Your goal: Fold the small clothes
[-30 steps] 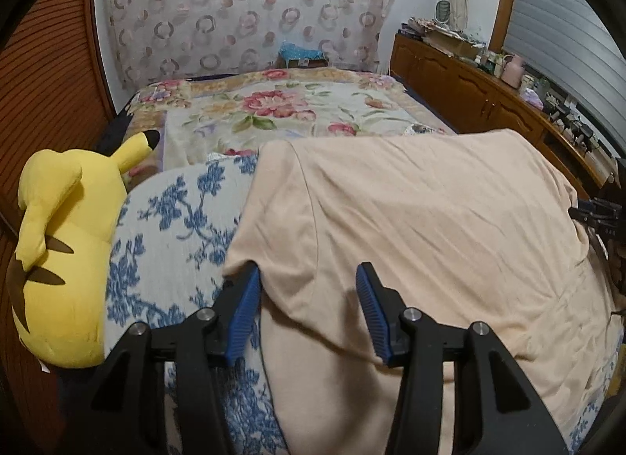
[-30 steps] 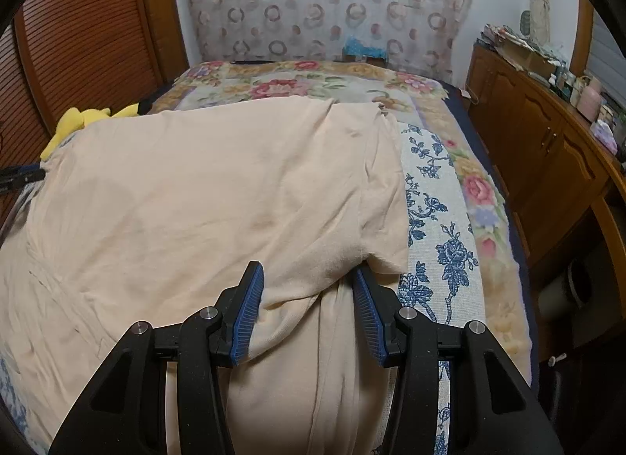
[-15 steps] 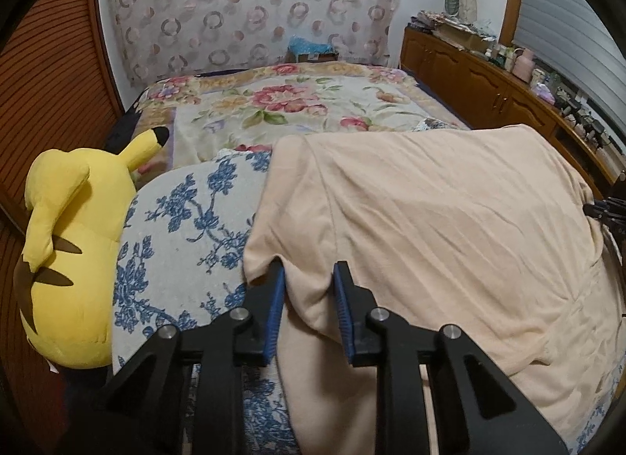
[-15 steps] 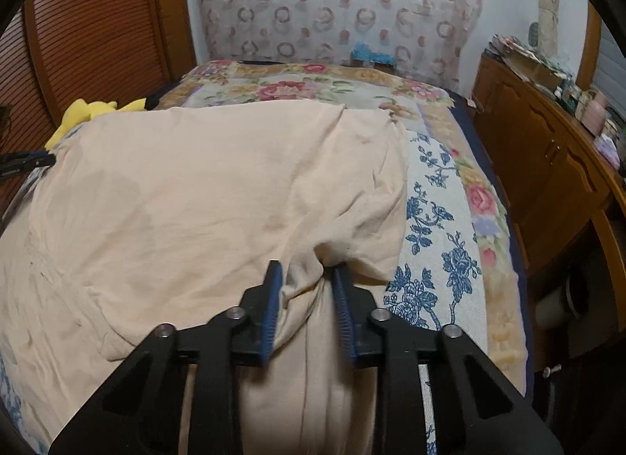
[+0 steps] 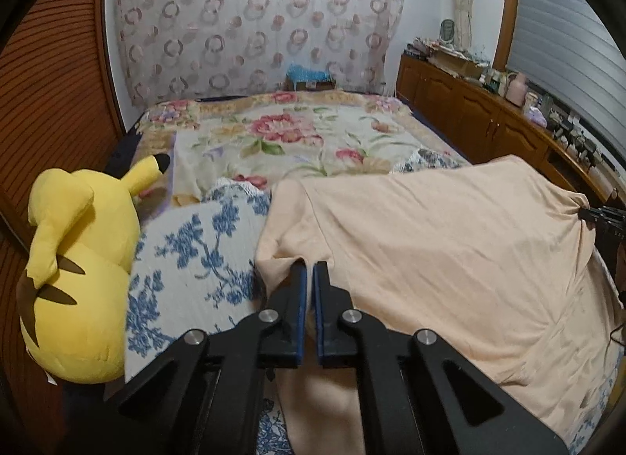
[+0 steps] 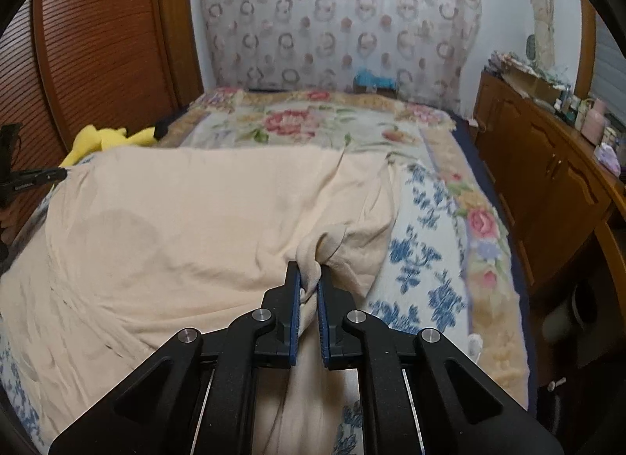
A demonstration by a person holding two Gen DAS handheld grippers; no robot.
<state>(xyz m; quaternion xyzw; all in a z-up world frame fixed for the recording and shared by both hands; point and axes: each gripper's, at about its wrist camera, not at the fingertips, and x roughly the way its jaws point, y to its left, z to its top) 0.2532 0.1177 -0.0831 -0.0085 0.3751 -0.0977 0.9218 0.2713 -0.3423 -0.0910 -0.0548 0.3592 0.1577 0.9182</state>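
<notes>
Your left gripper (image 5: 310,265) points down at a slant over the near edge of the bed (image 5: 297,134), and its jaws are pressed together on the left edge of the peach shirt (image 5: 430,243); only a thin fold of cloth sits between the blue pads. Your right gripper (image 6: 309,265) tilts down the same way, jaws clamped on a bunched knot of the shirt (image 6: 187,220) at its right edge, with cloth squeezing out above and below the fingertips.

A second ago both pairs of jaws stood wide, straddling the shirt's edges; they have just been closing, and now each has fabric caught between its pads. The right side of the shirt has lifted off the bed since then, gathering into a twisted peak where before it lay flat. The left edge has risen less, but is drawn up into a small pleat at the tips.

The shirt lies spread across the near part of the bed, over a blue-flowered cover (image 5: 195,251). In the left view your right gripper shows at the far right edge, biting the opposite corner; in the right view your left one appears at the far left edge.

Beside the shirt on the left rests a yellow plush (image 5: 78,271), touching the blue-flowered cover. Beyond lies a floral quilt (image 5: 289,138), then a patterned curtain (image 5: 258,20). A wooden cabinet (image 6: 547,181) runs along the right.
</notes>
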